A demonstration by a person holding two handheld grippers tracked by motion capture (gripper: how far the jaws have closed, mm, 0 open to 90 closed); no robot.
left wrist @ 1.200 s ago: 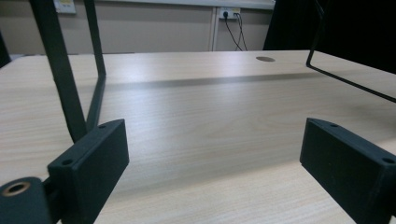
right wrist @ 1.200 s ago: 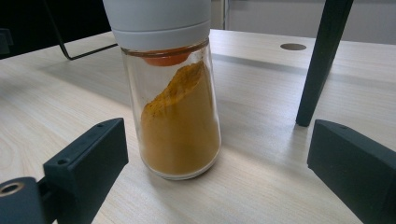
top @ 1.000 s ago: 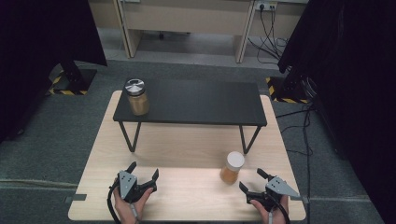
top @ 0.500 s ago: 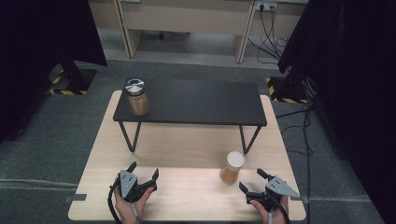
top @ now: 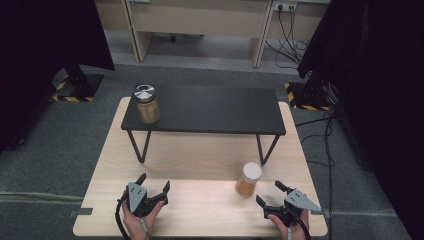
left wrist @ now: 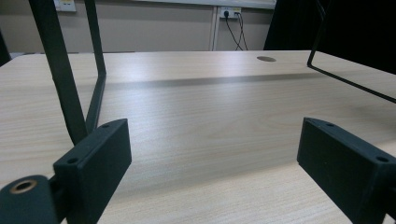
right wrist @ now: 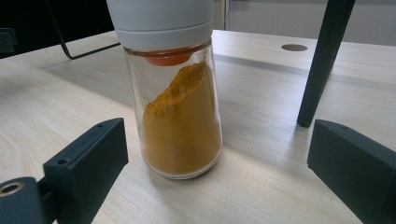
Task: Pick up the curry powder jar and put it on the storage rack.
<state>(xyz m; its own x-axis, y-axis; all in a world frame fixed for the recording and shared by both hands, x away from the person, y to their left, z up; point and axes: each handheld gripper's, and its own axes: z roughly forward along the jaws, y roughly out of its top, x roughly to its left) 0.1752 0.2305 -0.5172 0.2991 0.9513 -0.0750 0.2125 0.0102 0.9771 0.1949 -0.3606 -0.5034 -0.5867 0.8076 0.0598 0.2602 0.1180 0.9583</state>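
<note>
- Right gripper (top: pixel 270 195) rests low on the near right of the counter (top: pixel 200 155), its jaws spread wide and grasping nothing.
- Just ahead of it and a little to the left stands a spice jar (top: pixel 248 179) with a white cap, apart from both jaws. In the right gripper view the spice jar (right wrist: pixel 177 102) sits in front of the gap between the jaws, closer to the left one, untouched.
- Left gripper (top: pixel 153 183) lies on the near left of the counter, released as well, with bare wood in front of it. In the left gripper view its jaws have eased in a touch, and no object lies between them.
- A second jar (top: pixel 146 104), with a metal lid, stands on the far left end of the black shelf (top: pixel 210 110) that spans the counter on thin legs.
- Progress, as I judge it: the work looks barely begun. The white-capped jar is not yet gripped or lifted; reaching in, closing on the glass and carrying it are all left. If it is meant to join the other jar, the shelf top to the right of that one is free.
- Orientation: the jar stands upright, its long axis vertical, cap on top and base flat on the wood. The orange powder inside is banked higher on one side, slanting down across the glass.
</note>
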